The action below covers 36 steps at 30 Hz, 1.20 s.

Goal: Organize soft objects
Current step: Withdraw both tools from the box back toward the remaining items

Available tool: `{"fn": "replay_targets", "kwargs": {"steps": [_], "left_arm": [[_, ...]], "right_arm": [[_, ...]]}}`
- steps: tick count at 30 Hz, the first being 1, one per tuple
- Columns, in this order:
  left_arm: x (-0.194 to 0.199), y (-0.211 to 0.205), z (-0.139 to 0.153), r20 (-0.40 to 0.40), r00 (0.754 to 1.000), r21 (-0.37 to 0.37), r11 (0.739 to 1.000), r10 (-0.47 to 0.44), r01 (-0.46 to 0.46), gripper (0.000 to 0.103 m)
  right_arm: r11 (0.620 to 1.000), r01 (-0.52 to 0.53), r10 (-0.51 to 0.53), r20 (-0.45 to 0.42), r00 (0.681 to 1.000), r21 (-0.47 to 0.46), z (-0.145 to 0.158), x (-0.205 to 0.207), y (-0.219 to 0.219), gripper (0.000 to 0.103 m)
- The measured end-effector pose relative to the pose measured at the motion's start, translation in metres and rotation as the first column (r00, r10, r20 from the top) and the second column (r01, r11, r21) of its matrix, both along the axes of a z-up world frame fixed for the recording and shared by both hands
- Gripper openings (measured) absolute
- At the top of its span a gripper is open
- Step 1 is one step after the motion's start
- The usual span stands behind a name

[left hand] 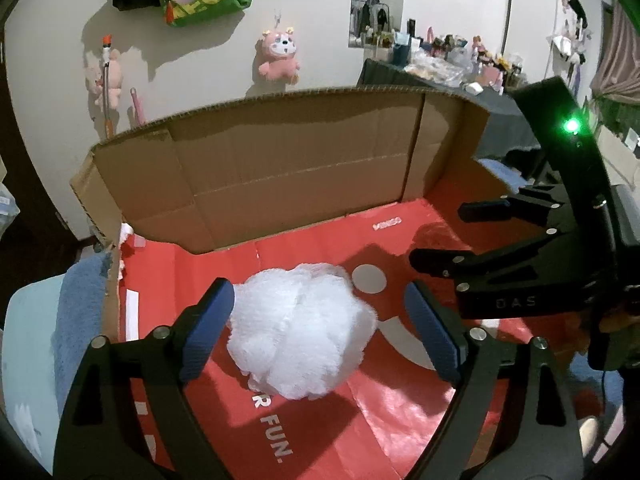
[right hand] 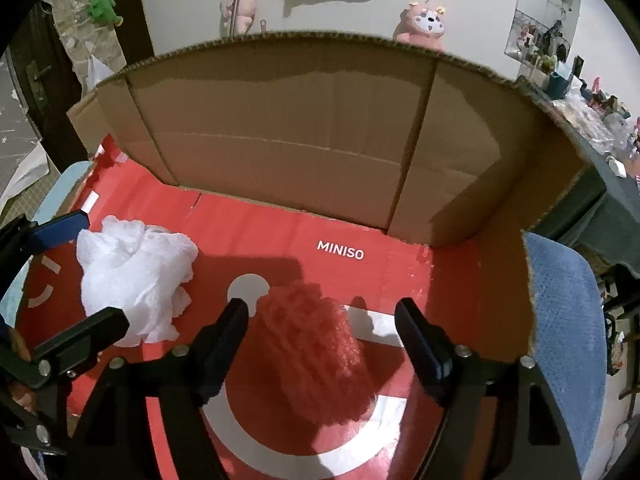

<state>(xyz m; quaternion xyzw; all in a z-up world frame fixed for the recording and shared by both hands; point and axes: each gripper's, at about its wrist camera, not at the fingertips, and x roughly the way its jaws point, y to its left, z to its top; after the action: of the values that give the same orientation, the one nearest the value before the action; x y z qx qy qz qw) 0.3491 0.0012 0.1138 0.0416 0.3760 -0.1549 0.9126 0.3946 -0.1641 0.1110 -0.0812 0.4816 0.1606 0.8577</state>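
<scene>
Our white puff (left hand: pixel 300 328) and red puff (right hand: pixel 316 344) lie side by side on the red sheet (left hand: pixel 400 420) before the cardboard wall (right hand: pixel 280 140), apparently just set down: left claw (left hand: pixel 320 328) and right claw (right hand: pixel 322 340) both gape wide, holding nothing.

2 soft puffs (right hand: pixel 132 280) (right hand: pixel 316 336) lie on a flattened bag (right hand: pixel 340 256) lining the floor of an open cardboard box (right hand: pixel 280 140). In the right wrist view, one sits left, the other right and nearer. The box wall stands behind both. A towel (right hand: pixel 560 320) lies outside the box's right edge.
</scene>
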Motion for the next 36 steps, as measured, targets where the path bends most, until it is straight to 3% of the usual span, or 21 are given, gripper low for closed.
{"fn": "replay_targets", "kwargs": {"steps": [4,9,11,22,36], "left_arm": [[-0.013,0.004,0.016,0.034,0.999,-0.031,0.999,0.011,-0.010,0.095],[-0.040,0.006,0.042,0.111,0.994,-0.047,0.999,0.016,-0.011,0.097],[-0.053,0.006,0.053,0.142,0.990,-0.051,0.999,0.017,-0.010,0.099],[-0.146,0.020,0.102,0.323,0.944,-0.106,0.994,0.066,-0.033,0.103],[-0.256,0.023,0.101,0.451,0.885,-0.150,0.987,0.113,-0.049,0.103]], "right_arm": [[1.000,0.006,-0.007,0.024,1.000,0.015,0.013,-0.007,-0.003,0.084],[0.999,0.019,-0.022,0.075,0.997,0.049,0.042,-0.024,-0.014,0.087],[0.998,0.021,-0.027,0.105,0.994,0.058,0.055,-0.035,-0.017,0.093],[0.993,-0.009,-0.025,0.287,0.958,0.116,0.120,-0.128,-0.029,0.103],[0.984,-0.051,-0.037,0.474,0.880,0.172,0.149,-0.267,-0.044,0.103]]}}
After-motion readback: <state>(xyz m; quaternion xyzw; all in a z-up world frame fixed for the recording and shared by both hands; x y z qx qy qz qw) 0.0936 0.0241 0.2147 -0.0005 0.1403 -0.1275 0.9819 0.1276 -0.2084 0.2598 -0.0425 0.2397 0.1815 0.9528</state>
